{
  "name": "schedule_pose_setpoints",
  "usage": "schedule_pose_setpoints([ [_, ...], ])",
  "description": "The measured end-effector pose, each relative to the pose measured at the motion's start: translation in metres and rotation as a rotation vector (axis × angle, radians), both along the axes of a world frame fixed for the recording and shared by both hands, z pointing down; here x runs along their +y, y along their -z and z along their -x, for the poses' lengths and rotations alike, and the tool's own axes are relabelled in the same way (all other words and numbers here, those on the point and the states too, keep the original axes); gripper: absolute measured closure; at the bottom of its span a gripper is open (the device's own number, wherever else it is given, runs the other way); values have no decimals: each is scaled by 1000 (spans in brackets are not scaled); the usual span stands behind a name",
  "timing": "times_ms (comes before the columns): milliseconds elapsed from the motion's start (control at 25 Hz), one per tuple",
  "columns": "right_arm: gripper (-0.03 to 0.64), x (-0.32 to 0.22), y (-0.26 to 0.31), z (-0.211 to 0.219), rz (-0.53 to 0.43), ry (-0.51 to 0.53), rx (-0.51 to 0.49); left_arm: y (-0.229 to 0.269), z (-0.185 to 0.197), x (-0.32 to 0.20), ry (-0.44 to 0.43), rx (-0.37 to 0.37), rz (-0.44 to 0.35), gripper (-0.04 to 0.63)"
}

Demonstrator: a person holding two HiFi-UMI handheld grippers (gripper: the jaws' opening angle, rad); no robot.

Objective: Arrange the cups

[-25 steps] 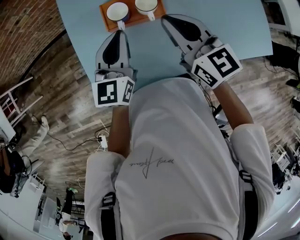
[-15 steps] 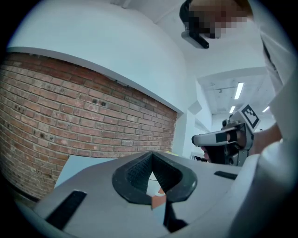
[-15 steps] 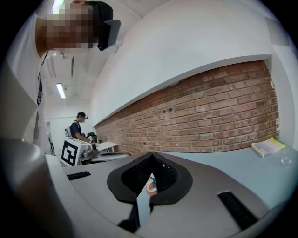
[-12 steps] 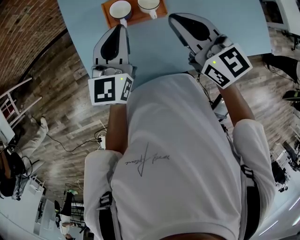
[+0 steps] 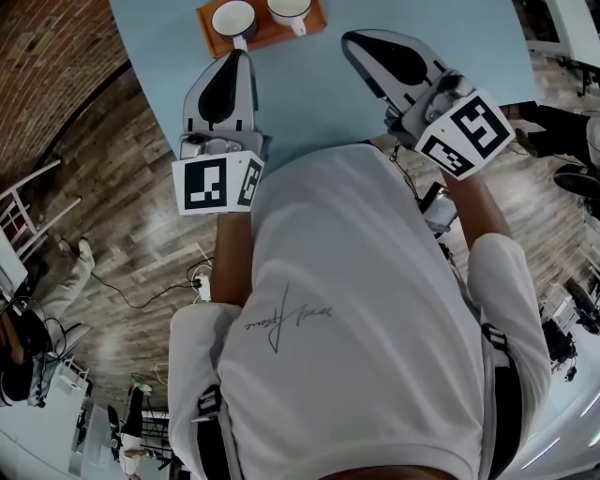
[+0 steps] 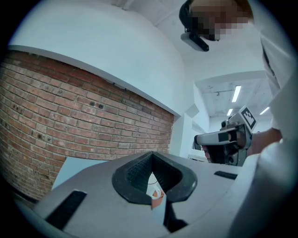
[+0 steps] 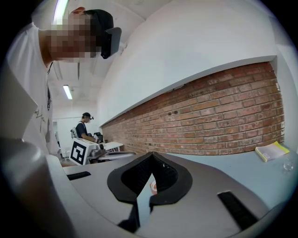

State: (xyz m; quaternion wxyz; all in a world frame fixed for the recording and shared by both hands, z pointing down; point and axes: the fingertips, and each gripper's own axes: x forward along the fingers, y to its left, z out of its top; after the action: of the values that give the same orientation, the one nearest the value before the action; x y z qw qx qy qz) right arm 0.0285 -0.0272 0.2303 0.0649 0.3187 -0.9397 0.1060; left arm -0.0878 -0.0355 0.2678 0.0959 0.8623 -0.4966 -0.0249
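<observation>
Two white cups, one on the left (image 5: 233, 17) and one on the right (image 5: 291, 9), stand side by side on an orange tray (image 5: 208, 28) at the far edge of the light blue table (image 5: 309, 103). My left gripper (image 5: 241, 54) is shut and empty, its tip just short of the left cup's handle. The right gripper (image 5: 349, 39) is also shut and empty, a little to the right of the tray. In the left gripper view the closed jaws (image 6: 152, 158) frame a cup on the tray (image 6: 156, 193). The right gripper view shows shut jaws (image 7: 152, 155) with a sliver of cup (image 7: 153, 187) behind.
A brick wall runs behind the table. A yellow book (image 7: 272, 151) lies at the table's far right. Another person (image 7: 86, 125) stands at a distant desk. Wooden floor, cables and chairs surround the table in the head view.
The right gripper has shifted slightly to the right and up, away from the tray. The left gripper has stayed in place. Both remain shut.
</observation>
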Motion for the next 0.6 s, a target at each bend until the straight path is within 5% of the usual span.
schedule_pose_setpoints([
  [600,598,12,4,5,-16,15,1,0,-2,9,-8,-1,-1,588],
])
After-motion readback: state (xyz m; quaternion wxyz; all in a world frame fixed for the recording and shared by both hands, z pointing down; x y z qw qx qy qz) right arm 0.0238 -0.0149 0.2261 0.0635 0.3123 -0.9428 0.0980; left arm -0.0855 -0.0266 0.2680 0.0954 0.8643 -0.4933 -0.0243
